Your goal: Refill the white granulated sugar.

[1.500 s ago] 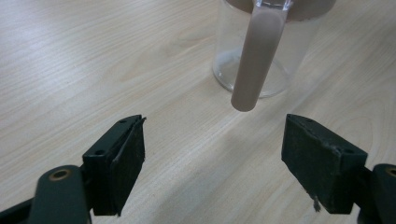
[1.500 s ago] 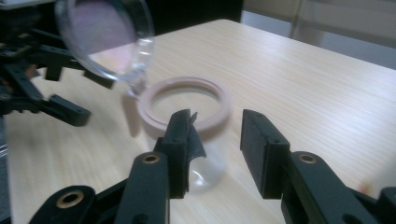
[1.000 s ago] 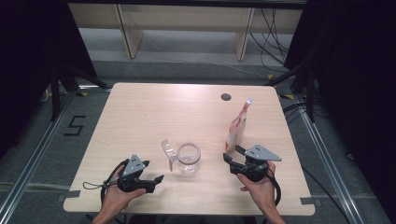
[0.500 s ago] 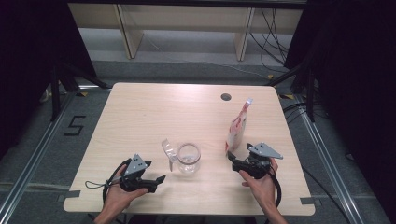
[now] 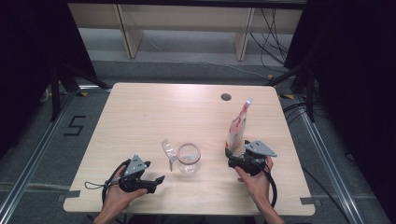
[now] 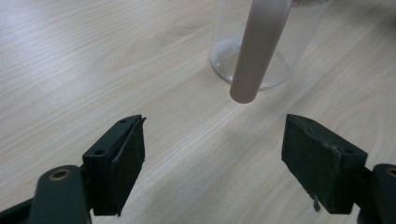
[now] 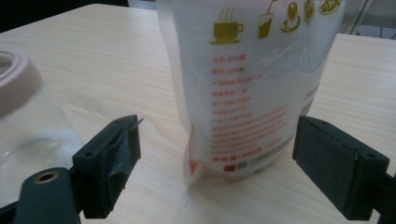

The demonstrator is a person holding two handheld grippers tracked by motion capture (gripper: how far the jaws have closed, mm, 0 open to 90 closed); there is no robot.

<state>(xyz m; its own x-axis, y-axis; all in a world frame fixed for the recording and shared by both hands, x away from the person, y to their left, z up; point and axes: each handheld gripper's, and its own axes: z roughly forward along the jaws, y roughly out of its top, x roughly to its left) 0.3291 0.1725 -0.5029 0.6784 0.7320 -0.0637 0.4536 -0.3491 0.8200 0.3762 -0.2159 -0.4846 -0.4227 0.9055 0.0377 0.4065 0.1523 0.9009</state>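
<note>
Left gripper [image 5: 156, 181]: jaws wide apart, holding nothing, low over the pale wood-grain table [image 5: 140, 116], pointing at the jar. One clear glass jar [image 5: 188, 158], round, wide-mouthed, with a pinkish-beige rim, front-centre; one clear plastic scoop [image 5: 167, 150] leans beside it. One upright white stand-up pouch [image 5: 237, 125], glossy, red and gold print, right of the jar. Right gripper [image 5: 229, 157]: jaws apart, bracketing the pouch base without contact.

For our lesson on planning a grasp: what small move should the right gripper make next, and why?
Probably ease the right gripper forward until its open jaws straddle the pouch, then close. The pouch stands upright just ahead, between the jaw lines but untouched, beside the glass jar.
</note>
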